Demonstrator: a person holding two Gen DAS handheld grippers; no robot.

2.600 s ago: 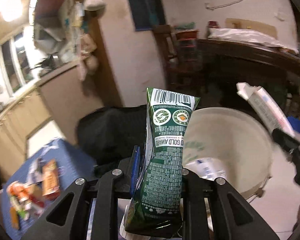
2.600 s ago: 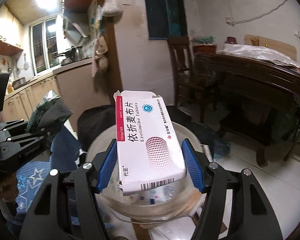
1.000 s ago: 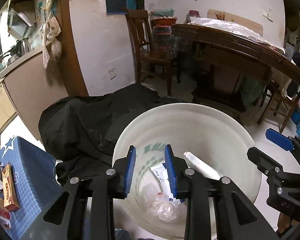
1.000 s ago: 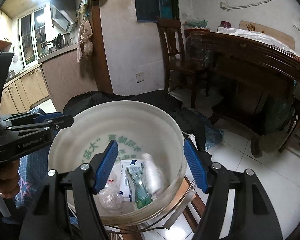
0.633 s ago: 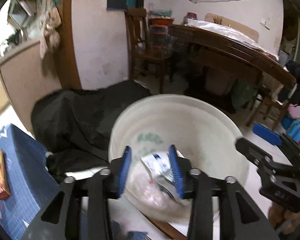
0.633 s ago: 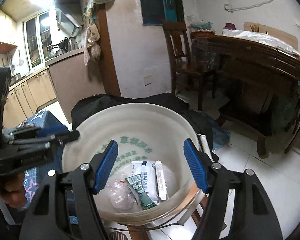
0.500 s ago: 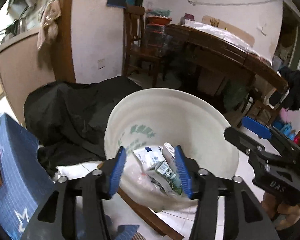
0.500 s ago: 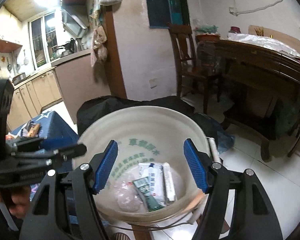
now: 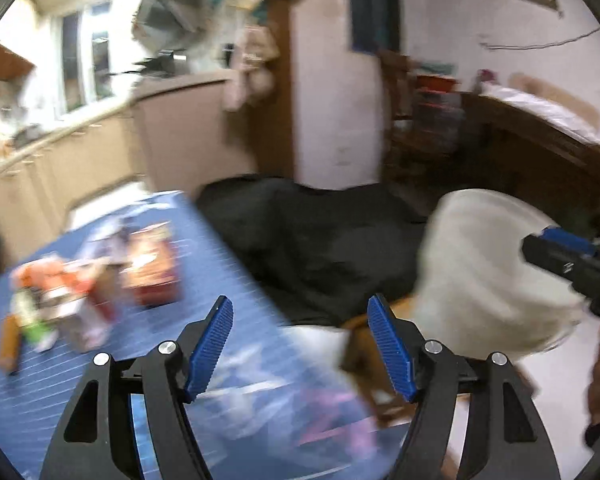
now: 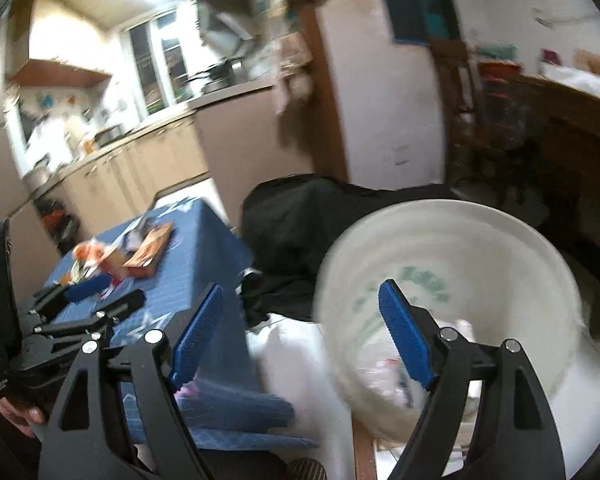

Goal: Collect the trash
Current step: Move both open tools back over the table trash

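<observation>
Left tongs (image 9: 300, 344) just opening, gaping, nothing held, over blue-clothed counter (image 9: 236, 264). Right tongs (image 10: 300, 332) likewise, beside round white plastic bucket (image 10: 452, 216).

Left wrist view aimed forward and downward over the blue star-patterned tablecloth (image 9: 80, 384), round white plastic bucket (image 9: 484, 264) seen off to the right, right wrist view set close above that bucket (image 10: 452, 216), tablecloth (image 10: 204, 240), bucket and black draped cloth (image 9: 320, 240) shared by both.
</observation>
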